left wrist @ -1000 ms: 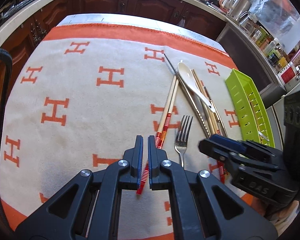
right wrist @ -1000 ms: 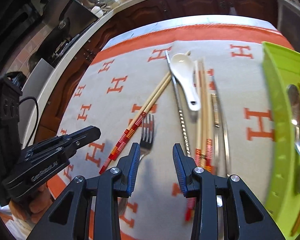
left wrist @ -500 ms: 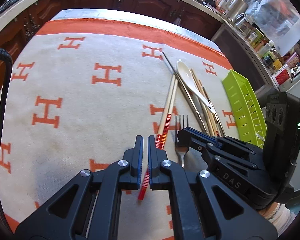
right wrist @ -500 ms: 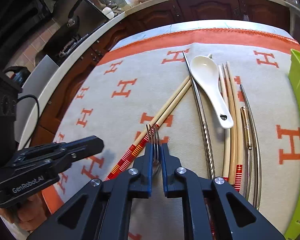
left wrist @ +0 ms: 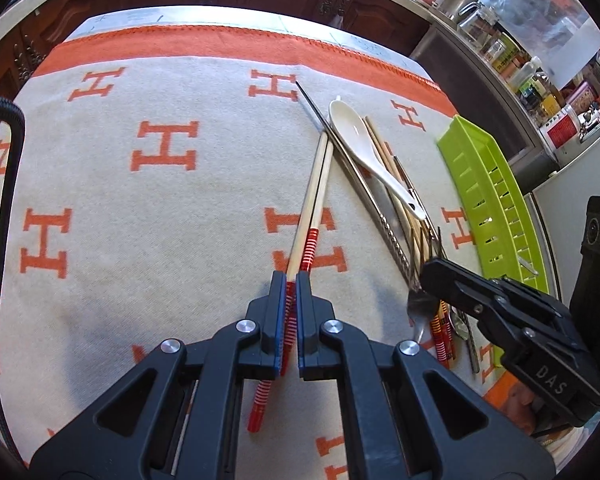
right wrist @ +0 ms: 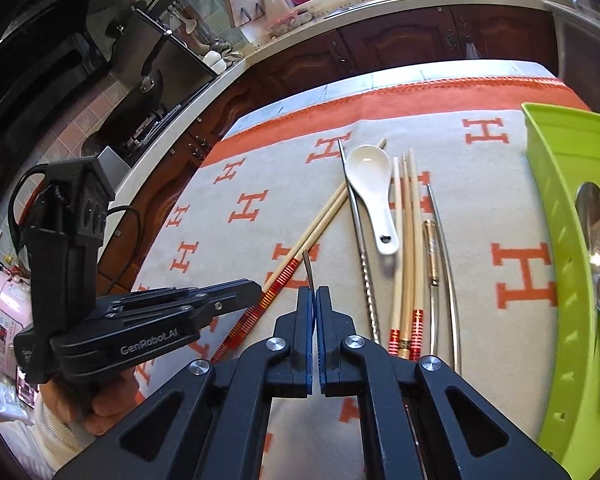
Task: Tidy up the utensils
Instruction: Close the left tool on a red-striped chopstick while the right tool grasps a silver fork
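Right gripper [right wrist: 315,308]: our jaws are clamped on the fork [right wrist: 308,270], its tines poking up just past the tips — seen edge-on, so we judge it lifted off the cloth [right wrist: 228,184].
Left gripper [left wrist: 291,292]: our jaws are pinched narrow on the red-striped end of the red-banded chopsticks [left wrist: 314,200], whose bare ends lie just left of the white spoon [left wrist: 366,150].
Landmark: the green tray [right wrist: 560,208] sits at the right edge of the cloth, with a metal spoon [right wrist: 594,216] already inside it.
Loose pile: between the white spoon and the green tray lie more chopsticks [right wrist: 404,240] and slim metal pieces, all running lengthwise beside the tray.
Step in hand: we judge it is carrying the fork over to the green tray.
How to do it well: we should raise the fork clear of the pile left of the tray before swinging it across, keep it level so it cannot pivot in the pinch, and line it up with the tray's length beside the metal spoon before letting go.
Watch-out: both grippers stand near each other, well left of the tray — we should move one at a time so the chopsticks are not dragged.
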The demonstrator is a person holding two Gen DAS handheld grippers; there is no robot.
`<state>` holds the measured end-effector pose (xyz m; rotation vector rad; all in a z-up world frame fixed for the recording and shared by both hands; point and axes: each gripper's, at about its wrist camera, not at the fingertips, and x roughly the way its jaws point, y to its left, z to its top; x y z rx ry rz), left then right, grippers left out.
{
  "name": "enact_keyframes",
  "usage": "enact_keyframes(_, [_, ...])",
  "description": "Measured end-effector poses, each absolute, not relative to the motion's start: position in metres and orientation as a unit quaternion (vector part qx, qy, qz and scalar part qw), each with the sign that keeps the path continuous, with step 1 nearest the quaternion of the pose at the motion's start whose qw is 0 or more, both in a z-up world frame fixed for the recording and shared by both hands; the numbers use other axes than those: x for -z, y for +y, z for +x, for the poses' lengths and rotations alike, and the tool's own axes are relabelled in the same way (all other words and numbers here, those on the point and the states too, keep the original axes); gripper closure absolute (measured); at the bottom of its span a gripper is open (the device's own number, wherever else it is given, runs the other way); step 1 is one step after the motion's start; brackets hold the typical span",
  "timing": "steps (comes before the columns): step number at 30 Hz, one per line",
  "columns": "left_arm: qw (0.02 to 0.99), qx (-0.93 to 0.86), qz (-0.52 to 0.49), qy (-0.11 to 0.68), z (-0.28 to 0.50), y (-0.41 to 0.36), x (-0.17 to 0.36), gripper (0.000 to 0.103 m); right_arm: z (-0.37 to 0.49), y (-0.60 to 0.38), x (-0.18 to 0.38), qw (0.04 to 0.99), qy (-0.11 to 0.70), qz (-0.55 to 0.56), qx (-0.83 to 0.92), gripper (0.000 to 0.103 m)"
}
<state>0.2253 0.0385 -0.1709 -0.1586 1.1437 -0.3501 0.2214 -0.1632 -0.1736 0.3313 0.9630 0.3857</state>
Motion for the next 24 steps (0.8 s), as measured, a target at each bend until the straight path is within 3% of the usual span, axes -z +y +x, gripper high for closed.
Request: enact_keyframes(24, [0.836,0.154,-0.01,0.527,0.251,0.016,0.175,0.097,0.211,-0.175,0.176,0.85,0.46,0.179,-0.185,0.101])
